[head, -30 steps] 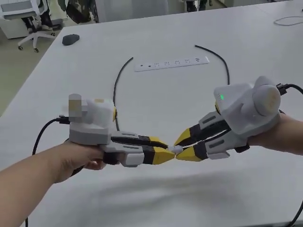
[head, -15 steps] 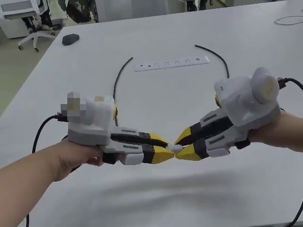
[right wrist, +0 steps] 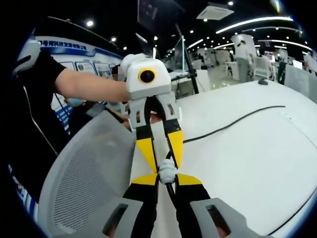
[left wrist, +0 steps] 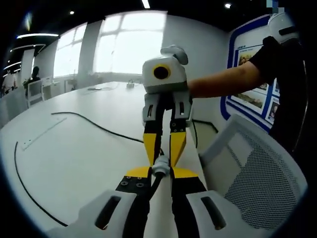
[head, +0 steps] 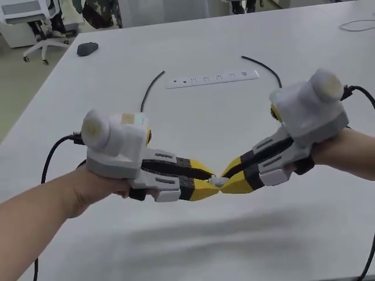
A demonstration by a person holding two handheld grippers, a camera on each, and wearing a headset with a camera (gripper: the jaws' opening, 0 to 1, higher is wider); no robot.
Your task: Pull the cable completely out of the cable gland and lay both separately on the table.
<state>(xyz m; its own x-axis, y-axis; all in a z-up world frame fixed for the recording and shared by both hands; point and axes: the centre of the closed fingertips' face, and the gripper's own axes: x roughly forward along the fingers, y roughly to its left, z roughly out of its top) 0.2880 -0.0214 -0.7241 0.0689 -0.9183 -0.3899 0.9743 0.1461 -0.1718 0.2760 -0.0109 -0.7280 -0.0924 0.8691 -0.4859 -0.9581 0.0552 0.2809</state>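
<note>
Cable gland (head: 217, 182): gripped between both tools, above counter's (head: 193, 117) near edge.
Left tool (left wrist: 162, 172): closed on gland.
Right tool (right wrist: 168, 179): closed on gland.

Our left claw (head: 206, 187) and right claw (head: 229, 184) meet tip to tip over the table (head: 176, 246), with the gland (head: 217, 182) pinched between them. Beyond the tips lies the strip (head: 212, 78). A cable (head: 145, 99) lies beyond the left claw and a second cable (head: 266, 69) beyond the right. A mouse (head: 87, 48) sits far beyond the left claw.
</note>
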